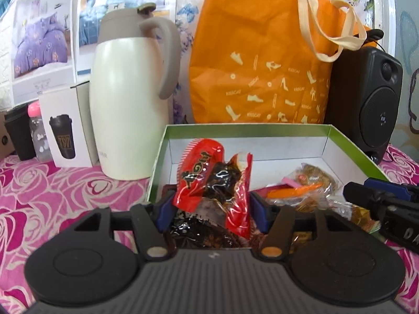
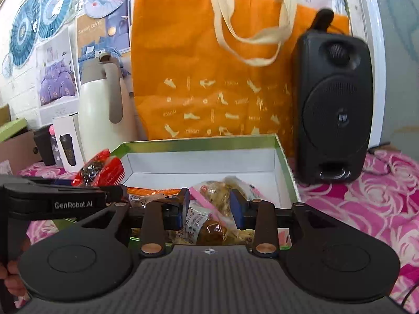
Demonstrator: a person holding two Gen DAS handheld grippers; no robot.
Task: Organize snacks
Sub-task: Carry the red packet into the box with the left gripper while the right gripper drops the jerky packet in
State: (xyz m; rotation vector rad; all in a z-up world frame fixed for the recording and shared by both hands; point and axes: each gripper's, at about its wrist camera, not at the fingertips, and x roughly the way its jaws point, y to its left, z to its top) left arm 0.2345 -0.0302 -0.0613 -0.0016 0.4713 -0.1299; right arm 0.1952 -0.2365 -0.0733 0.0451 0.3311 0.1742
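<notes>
Sitting between the left gripper [image 1: 210, 205] jaws is a red snack packet [image 1: 212, 183], pads not clearly pressing, over the near left of the green-rimmed box [image 1: 348, 141], right gripper [image 2: 209, 206] jaws parted over bagged pastries [image 2: 222, 188], orange tote [image 1: 262, 52] far behind.

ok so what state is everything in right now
box: open, no lid on, snack packets inside
left gripper: jaws around the red packet, grip unclear
red packet: upright between those jaws, at the box's near edge
right gripper: jaws apart around a pink-edged packet in the box, grip unclear
thermos jug: upright, lid shut
tote bag: upright, handles drooping
bottle: upright, capped
</notes>
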